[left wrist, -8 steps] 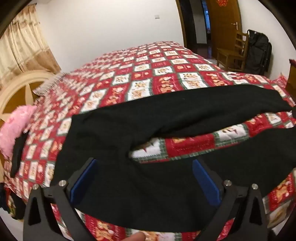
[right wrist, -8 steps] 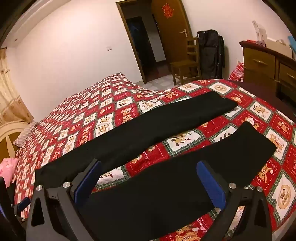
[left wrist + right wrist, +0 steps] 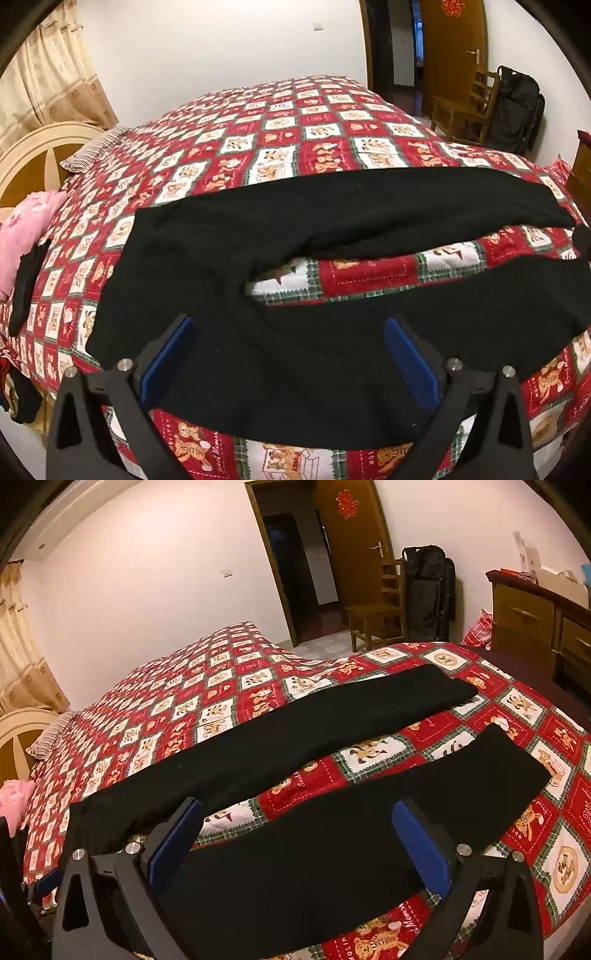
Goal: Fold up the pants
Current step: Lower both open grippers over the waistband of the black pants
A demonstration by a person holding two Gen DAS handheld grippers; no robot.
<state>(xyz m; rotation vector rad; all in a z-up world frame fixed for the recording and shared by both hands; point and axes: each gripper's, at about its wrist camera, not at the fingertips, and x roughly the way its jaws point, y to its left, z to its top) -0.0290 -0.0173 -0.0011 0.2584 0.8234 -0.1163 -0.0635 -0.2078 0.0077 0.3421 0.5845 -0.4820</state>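
Note:
Black pants (image 3: pixel 207 266) lie flat on the red patterned bedspread (image 3: pixel 295 122), waist to the left, the two legs spread apart to the right. My left gripper (image 3: pixel 288 354) is open and empty, hovering over the seat and near leg by the front bed edge. My right gripper (image 3: pixel 295 834) is open and empty over the near leg (image 3: pixel 369 834). The far leg (image 3: pixel 295 731) runs diagonally to its cuff. Bedspread (image 3: pixel 369 757) shows between the legs.
A pink pillow (image 3: pixel 26 229) and a dark cloth (image 3: pixel 27 280) lie at the bed's left end by the headboard (image 3: pixel 33 155). A wooden chair (image 3: pixel 376 609), a black bag (image 3: pixel 428 587) and a dresser (image 3: pixel 535 624) stand beyond the bed.
Both views have shifted only slightly; the pants lie as before and both grippers stay open.

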